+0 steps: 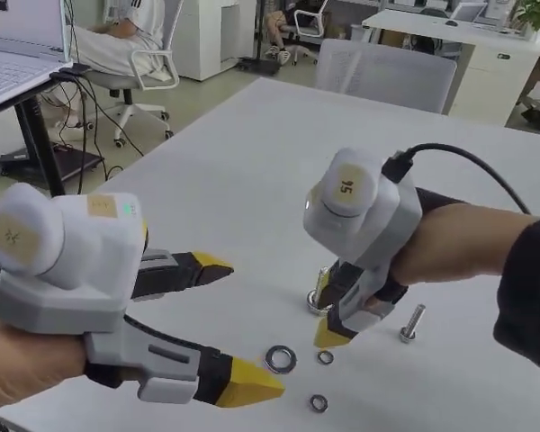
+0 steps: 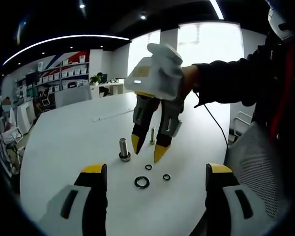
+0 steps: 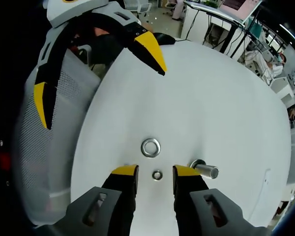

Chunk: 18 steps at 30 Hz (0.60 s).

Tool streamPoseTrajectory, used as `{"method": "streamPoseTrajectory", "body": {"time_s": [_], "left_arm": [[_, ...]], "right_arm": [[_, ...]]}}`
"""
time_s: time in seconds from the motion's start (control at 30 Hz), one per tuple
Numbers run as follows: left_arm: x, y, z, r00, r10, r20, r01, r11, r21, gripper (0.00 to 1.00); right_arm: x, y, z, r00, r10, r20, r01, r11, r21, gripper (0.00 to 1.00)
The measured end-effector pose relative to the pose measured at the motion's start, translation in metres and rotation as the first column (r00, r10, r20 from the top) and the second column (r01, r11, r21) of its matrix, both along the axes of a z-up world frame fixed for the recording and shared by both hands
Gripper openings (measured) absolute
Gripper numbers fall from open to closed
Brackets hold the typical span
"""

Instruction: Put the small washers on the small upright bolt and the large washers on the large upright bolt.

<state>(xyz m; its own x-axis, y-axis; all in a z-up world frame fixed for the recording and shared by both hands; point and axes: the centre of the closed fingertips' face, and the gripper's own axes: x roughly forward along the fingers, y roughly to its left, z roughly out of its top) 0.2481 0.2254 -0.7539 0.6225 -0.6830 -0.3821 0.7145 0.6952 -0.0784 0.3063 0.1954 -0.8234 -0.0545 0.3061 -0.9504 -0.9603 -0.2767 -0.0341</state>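
On the white table [image 1: 252, 162] a large upright bolt [image 1: 319, 290] stands partly hidden behind my right gripper [image 1: 328, 340]. A small bolt [image 1: 412, 322] stands to its right. One large washer [image 1: 280, 359] and two small washers [image 1: 325, 357] [image 1: 319, 402] lie flat nearby. In the right gripper view, my right gripper [image 3: 156, 172] is open and points down, its jaws straddling a small washer [image 3: 157, 174]; the large washer [image 3: 151, 147] lies just beyond and the large bolt [image 3: 204, 169] beside the right jaw. My left gripper [image 1: 232, 324] hovers open to the left, holding nothing.
A grey mesh chair [image 1: 382, 72] stands at the table's far edge. A person sits on an office chair [image 1: 126, 54] at the back left beside a desk with cables. Bare table stretches beyond the bolts.
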Motion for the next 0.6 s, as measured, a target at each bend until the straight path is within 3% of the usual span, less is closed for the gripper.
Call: {"method": "streamPoseTrajectory", "body": {"time_s": [0.6], "left_arm": [[-0.008,0.005,-0.006,1.000,0.022,-0.008,-0.022,1.000,-0.007,0.82]], "right_arm": [[-0.016,0.018,-0.043,0.998,0.042,-0.039,-0.043,0.998,-0.037,0.32]]}}
